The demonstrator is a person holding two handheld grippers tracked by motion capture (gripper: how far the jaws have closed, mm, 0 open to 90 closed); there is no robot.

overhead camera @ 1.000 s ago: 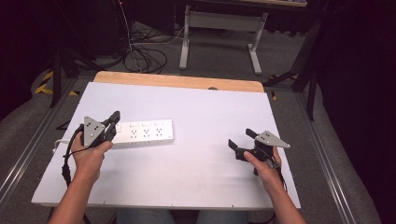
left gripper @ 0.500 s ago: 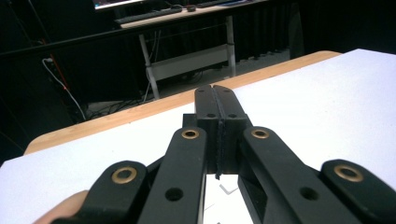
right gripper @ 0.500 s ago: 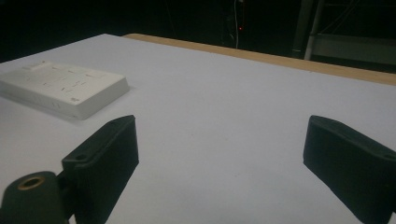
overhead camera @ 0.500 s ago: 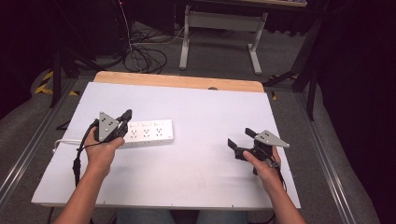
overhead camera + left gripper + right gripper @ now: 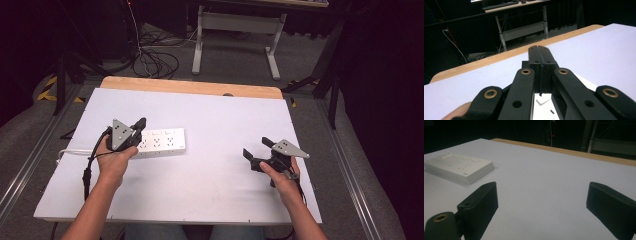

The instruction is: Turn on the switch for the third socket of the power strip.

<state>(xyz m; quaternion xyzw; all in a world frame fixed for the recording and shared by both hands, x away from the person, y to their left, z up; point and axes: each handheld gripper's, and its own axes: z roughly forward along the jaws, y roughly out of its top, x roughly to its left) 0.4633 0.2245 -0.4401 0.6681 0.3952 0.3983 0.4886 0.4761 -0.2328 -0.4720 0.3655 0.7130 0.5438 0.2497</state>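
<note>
i had the left gripper (image 5: 139,125) over the near left end of the flat white plastic power strip (image 5: 162,141), its jaws pressed together on nothing, tips pointing toward the far side of the white-topped table (image 5: 215,115). the strip lay with its long axis running across the table, left to right, its white cord (image 5: 70,151) trailing off past my left hand (image 5: 114,160). my right gripper (image 5: 256,152) sat well apart at the table's right side, jaws standing wide and empty, so the left was plainly the nearer one.

the left gripper view gave me the closed jaws edge to edge and just a sliver of white casing (image 5: 544,105) beneath them. the right gripper view showed the strip's (image 5: 459,167) end face and thickness, away to the left of the open jaws.
</note>
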